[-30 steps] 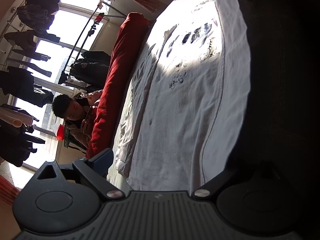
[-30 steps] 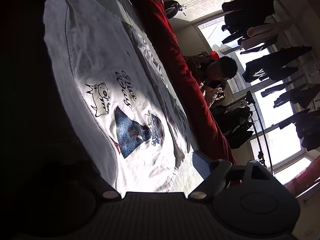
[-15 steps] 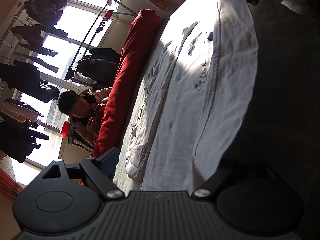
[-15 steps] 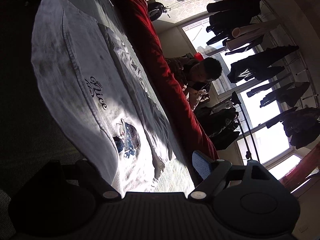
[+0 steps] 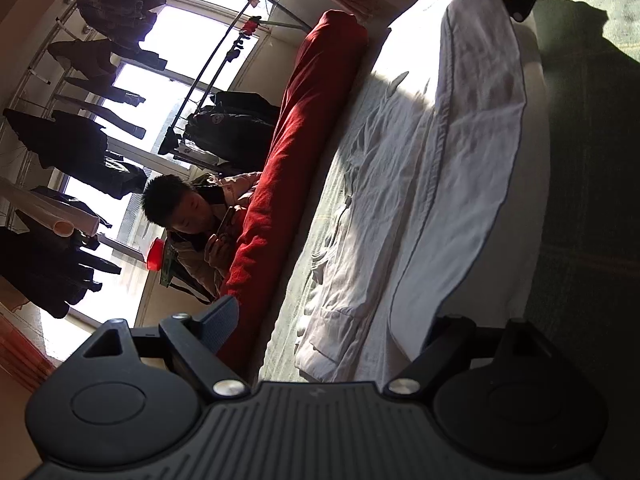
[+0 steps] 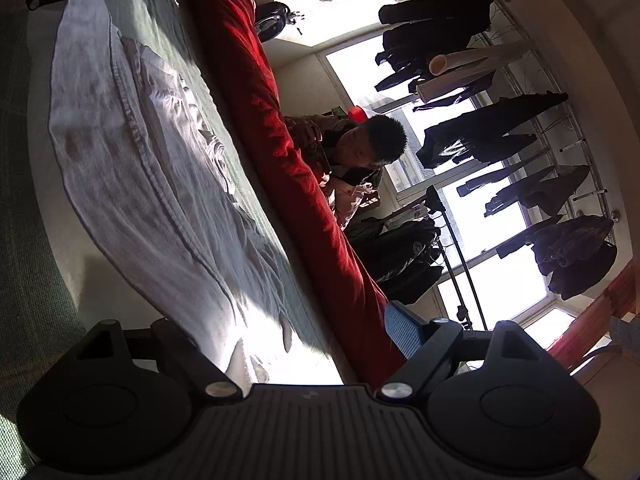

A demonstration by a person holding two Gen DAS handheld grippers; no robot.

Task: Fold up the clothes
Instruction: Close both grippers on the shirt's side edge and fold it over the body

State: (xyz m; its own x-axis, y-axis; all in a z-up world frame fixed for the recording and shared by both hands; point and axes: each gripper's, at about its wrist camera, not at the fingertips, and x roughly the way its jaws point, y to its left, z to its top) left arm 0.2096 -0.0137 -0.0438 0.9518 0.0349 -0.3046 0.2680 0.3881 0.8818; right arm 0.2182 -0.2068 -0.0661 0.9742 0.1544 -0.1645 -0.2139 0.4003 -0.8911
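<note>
on the grey-green woven bed cover lies the white cotton t-shirt, and its near edge is lifted and turned over toward the far side, so a fold with a dark seam line runs along it. a strong patch of sun falls on the cloth; the rest is in shadow. along the far edge of the bed lies a long red rolled blanket. behind the blanket a person with short dark hair sits low and looks down at something in the hands. behind this person there is a large bright window, with dark clothes hanging on a metal rack before it, and a dark jacket is on a lower rail.

the left gripper points along the bed a little downward, at one end of the lifted edge. the right gripper is at the other end of it, almost level. the jaws of both are spread wide. the lifted cloth comes down to one finger of each gripper, but i cannot tell if it is pinched there, because this finger is in deep shadow.
</note>
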